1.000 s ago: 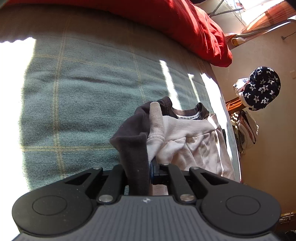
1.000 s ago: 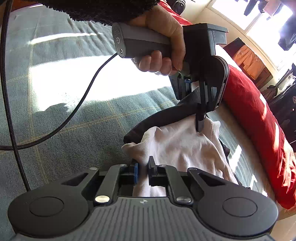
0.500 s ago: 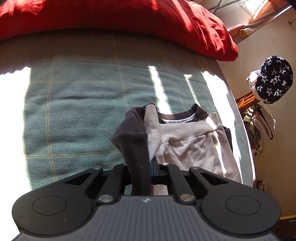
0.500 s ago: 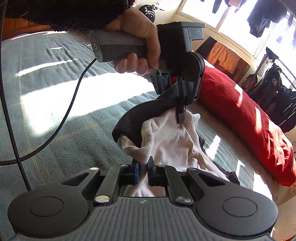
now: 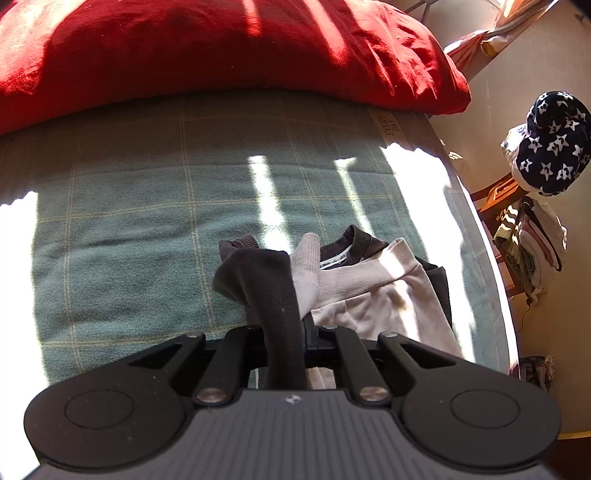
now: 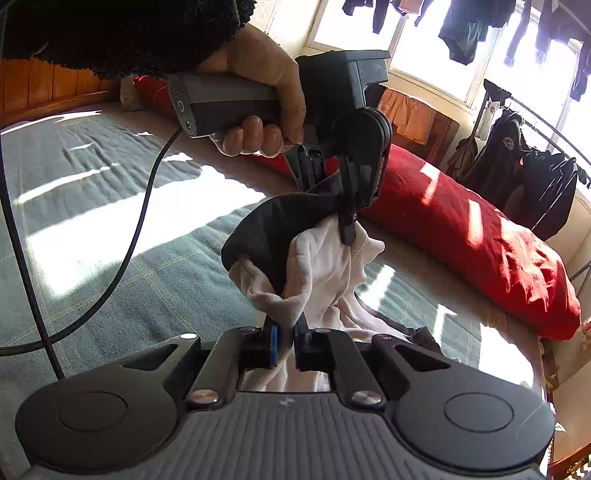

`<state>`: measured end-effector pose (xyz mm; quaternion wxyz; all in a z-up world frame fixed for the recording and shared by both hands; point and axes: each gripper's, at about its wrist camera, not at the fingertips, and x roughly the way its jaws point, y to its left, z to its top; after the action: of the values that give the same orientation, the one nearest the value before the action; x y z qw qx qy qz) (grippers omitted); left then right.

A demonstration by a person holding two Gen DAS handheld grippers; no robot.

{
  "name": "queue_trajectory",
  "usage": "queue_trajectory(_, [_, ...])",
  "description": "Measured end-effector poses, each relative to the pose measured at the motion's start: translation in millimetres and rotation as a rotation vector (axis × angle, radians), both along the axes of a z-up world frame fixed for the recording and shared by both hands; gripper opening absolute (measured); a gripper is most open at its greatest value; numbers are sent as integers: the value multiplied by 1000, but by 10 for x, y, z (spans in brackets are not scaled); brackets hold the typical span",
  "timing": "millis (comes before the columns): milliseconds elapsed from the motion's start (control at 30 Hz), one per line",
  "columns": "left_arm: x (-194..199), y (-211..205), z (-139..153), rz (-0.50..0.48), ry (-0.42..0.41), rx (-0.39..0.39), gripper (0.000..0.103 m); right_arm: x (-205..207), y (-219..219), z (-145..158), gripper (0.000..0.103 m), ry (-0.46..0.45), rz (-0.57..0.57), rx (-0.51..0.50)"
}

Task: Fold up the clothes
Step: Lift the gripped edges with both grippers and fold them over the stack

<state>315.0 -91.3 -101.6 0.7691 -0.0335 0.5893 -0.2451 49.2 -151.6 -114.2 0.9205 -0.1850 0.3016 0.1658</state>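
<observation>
So the thing being folded is a two-tone sweatshirt, dark grey sleeves and collar with a pale cream body. Most of it lies on the green checked blanket covering the bed, close to the bed's right edge in the left wrist view, with the collar pointing toward the big red pillow but well apart from it.

Part of it is lifted off the bed though. The left gripper has its jaws clamped tight on the dark sleeve, with a bit of the cream cuff bunched right next to it. You can see that gripper clearly from the right wrist camera, held by a hand coming out of a fuzzy black sleeve cuff, with a black cable trailing off the handle across the blanket.

The right gripper is also closed down, pinching a fold of the cream fabric between its pads, so the cloth hangs in a slack loop between the two grippers above the blanket.

Sun is throwing bright stripes over the bed. Off to the side of the bed there's a navy star-print cloth on top of a wooden stand, and in the right wrist view dark jackets hang on a clothes rack by the window.
</observation>
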Motion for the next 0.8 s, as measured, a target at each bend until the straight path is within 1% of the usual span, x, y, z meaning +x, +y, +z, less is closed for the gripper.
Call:
queue_trajectory(167, [49, -358, 24, -22, 10, 18, 6, 5, -321, 50, 9, 1, -65, 45])
queue_trajectory(300, [66, -601, -3, -14, 21, 14, 7, 12, -600, 51, 9, 15, -126, 72])
queue_trajectory(600, [47, -1168, -136, -35, 29, 4, 7, -18, -1109, -18, 9, 43, -230, 92])
queue_trajectory(800, [-8, -1514, -244, -81, 33, -9, 7, -76, -1371, -65, 9, 77, -287, 111])
